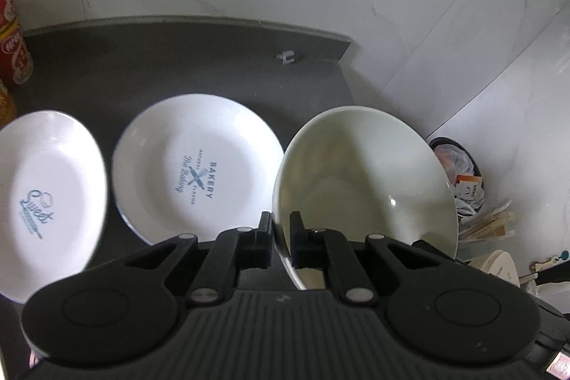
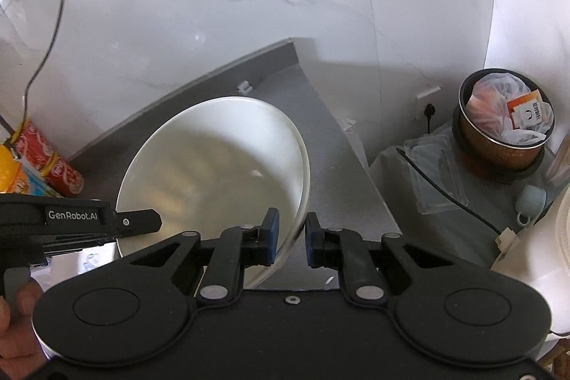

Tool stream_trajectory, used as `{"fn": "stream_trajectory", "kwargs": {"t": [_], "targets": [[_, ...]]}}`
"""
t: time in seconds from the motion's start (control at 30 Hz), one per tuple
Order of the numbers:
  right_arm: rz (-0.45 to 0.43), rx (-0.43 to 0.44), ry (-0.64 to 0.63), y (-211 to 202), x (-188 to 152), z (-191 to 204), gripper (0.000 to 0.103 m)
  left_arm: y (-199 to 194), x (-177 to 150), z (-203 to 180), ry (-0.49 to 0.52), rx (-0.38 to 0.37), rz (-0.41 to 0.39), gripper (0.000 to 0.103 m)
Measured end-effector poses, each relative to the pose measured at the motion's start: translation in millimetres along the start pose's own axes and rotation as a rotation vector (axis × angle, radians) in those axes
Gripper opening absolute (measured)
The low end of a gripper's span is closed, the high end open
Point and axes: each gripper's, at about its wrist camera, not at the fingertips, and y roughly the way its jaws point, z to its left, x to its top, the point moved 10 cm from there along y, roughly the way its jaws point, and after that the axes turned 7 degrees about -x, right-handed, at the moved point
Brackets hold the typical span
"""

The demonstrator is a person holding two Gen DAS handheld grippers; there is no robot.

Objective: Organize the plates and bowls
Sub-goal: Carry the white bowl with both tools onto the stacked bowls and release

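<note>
Left gripper [image 1: 280, 239], bottom centre of left wrist view, is clamped on the near rim of a plain white ceramic bowl [image 1: 363, 173], held tilted at centre-right, above the dark grey countertop [image 1: 178, 59]. Right gripper [image 2: 289, 237] has fingers narrowly apart w/ the same bowl's [image 2: 213, 180] rim between them; inner pad touches, outer pad shows a gap. On counter: white round plate w/ blue "BAKERY" print [image 1: 197, 166] at centre, white plate w/ blue "Sweets" script [image 1: 46, 198] at lower left, apart. Red snack canister [image 1: 10, 34] at far left edge.
</note>
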Motion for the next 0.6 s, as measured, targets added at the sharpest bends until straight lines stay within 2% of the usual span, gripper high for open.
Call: {"fn": "stream_trajectory", "kwargs": {"t": [0.23, 0.6], "targets": [[-0.033, 0.014, -0.006, -27.7, -4.1, 24.2, 0.015, -40.0, 2.1, 14.1, -0.001, -0.018, -0.042, 0.008], [-0.09, 0.002, -0.011, -69.1, -18.8, 69.5, 0.016, -97.2, -1.0, 44.6, 0.013, -0.068, -0.065, 0.008]]}}
